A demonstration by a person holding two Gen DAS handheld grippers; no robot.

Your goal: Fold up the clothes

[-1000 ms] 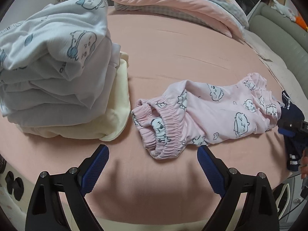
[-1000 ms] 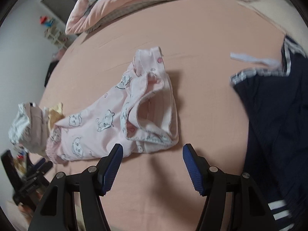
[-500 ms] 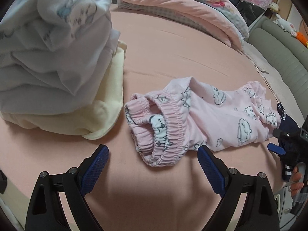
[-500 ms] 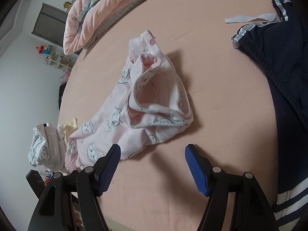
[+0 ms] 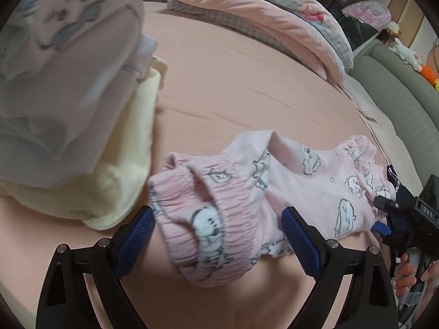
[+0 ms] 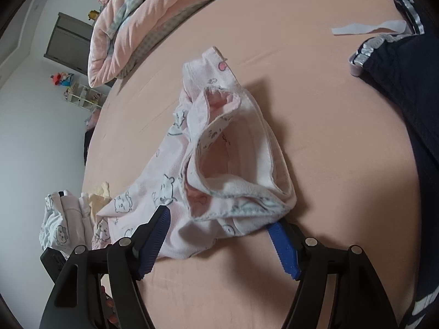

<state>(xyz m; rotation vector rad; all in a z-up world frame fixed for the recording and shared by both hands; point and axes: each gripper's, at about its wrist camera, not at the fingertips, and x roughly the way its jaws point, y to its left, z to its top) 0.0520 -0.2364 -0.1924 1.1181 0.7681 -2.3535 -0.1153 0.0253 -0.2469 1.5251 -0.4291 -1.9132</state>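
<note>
Two hand-held grippers close on a pair of pink cartoon-print children's trousers (image 5: 274, 192) lying crumpled on a pink bedsheet (image 5: 247, 90). The left gripper (image 5: 218, 235) has its blue-padded jaws spread wide, straddling the gathered elastic waistband (image 5: 203, 219), which sits between the pads without being pinched. At the garment's other end the right gripper (image 6: 219, 242), its jaws just having been opening, also stands wide, with the open leg cuffs (image 6: 233, 164) lying between the pads and draped over the tip of the right-hand pad; nothing is clamped. In the left wrist view the right gripper appears at the sheet's right edge, with fingers of the person's right hand (image 5: 404, 274) wrapped around its handle. Just beside the waistband, toward the left edge of the bed, a stack of folded clothes (image 5: 68, 87) rests on a cream garment (image 5: 118, 181) at the bottom of the pile; the top pieces are pale with a cartoon print and look blurred. At the far edge of the sheet lies a rolled pink quilt (image 5: 260, 13) with a checked lining. A dark navy garment (image 6: 406, 87) with white stripes occupies the sheet's right side in the right wrist view, a white strip of cloth (image 6: 367, 28) near it. A grey-green padded headboard (image 5: 397, 96) curves along the bed's right side.
</note>
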